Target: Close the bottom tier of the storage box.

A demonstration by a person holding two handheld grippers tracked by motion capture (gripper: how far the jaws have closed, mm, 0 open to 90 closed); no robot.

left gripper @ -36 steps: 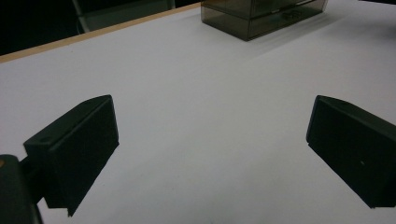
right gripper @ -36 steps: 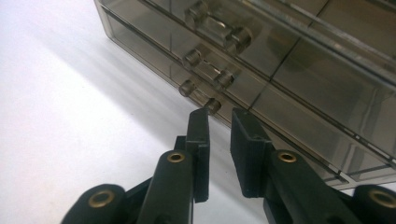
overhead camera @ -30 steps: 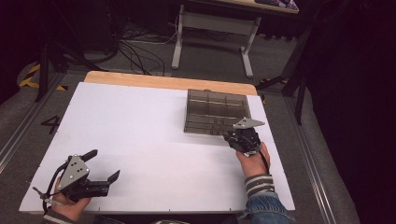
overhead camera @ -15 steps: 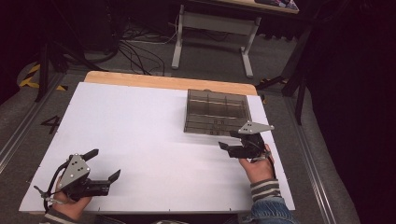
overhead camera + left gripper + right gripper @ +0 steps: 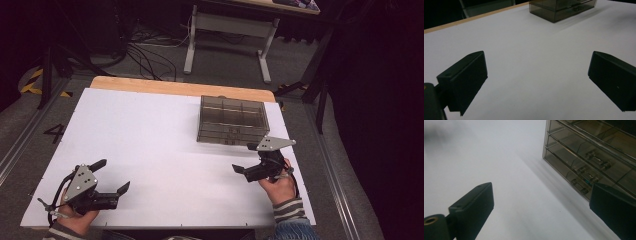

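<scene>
My right gripper [image 5: 245,159], jaws just opened wide and empty, sits near the drawer box [image 5: 232,120]; a careless swing could shove it.

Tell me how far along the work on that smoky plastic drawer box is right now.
Done, it seems: the drawer box stands with all its drawers pushed in. In hand: nothing. The right gripper, just in front of the box, has just been opening with nothing between its jaws. The left gripper rests open at the table's near corner. Nothing visibly remains.
</scene>
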